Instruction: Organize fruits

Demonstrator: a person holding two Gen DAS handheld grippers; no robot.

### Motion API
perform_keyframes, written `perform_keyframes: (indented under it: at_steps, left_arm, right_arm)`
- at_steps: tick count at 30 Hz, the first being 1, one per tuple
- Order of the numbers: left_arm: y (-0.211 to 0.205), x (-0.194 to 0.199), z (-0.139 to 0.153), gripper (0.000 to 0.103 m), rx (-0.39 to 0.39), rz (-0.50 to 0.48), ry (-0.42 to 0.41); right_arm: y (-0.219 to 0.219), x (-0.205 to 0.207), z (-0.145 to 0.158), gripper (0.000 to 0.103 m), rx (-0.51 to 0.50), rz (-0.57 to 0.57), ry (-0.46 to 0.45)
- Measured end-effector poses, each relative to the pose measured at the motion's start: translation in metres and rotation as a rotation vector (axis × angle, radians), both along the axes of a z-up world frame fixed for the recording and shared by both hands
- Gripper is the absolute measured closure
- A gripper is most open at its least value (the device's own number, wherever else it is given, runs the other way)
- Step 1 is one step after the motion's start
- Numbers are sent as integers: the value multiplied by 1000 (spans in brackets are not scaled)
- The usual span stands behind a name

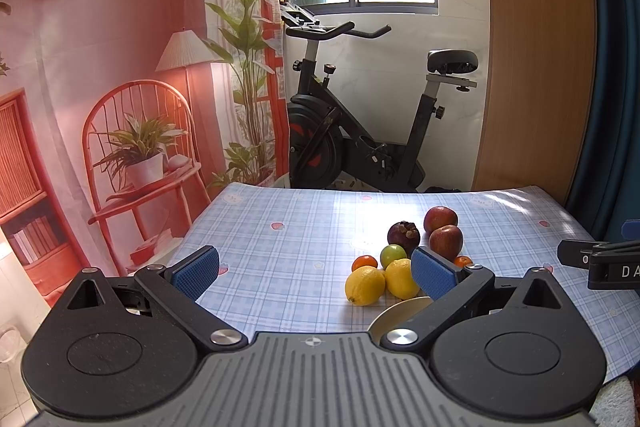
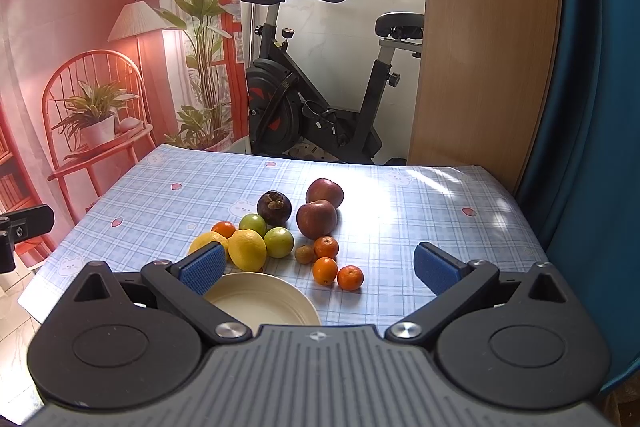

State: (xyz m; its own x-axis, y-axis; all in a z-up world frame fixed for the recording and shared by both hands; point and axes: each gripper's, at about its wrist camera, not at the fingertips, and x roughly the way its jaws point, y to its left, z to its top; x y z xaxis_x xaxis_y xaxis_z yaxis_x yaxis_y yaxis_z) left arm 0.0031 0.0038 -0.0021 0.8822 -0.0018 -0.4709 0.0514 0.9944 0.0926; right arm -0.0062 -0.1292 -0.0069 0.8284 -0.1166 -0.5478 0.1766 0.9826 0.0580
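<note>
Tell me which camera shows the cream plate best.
The right wrist view. There the plate shows most of its rim and its bare inside, just in front of the lemons; only its near-left edge is hidden by the hand-held gripper's finger. In the left wrist view, just a sliver of the plate peeks out behind the right finger.

Glossy plaid tablecloth [image 2: 420, 211], smooth matt cream plate [image 2: 264, 301], waxy lemons [image 2: 247, 249], textured blue gripper pads [image 2: 202, 267]

Loose cluster of lemons [image 2: 247, 249], apples [image 2: 316, 219], oranges [image 2: 325, 270] beside cream plate [image 2: 276, 307]
</note>
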Motion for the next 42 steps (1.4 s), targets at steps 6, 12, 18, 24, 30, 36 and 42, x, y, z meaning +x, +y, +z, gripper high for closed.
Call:
perform_keyframes:
  at_steps: [6, 12, 18, 24, 30, 36, 42]
  left_arm:
    - [0, 0, 0, 0, 0, 1, 0]
    - [0, 0, 0, 0, -1, 0, 0]
    - [2, -1, -1, 0, -3, 6, -1]
    - [2, 4, -5, 0, -10, 0, 5]
    - [7, 26, -11, 1, 7, 9, -31]
    - [11, 62, -24, 5, -17, -4, -42]
    - [14, 93, -36, 12, -40, -7, -35]
  right_arm:
    - [-2, 0, -1, 1, 2, -1, 1]
    - [-2, 0, -2, 1, 2, -1, 1]
    - [-1, 0, -1, 1, 0, -2, 1]
    - [-3, 0, -3, 1, 8, 5, -23]
    - [-20, 16, -19, 1, -33, 25, -71]
    - [-48, 47, -39, 0, 13, 21, -86]
    - [-72, 68, -57, 0, 57, 21, -134]
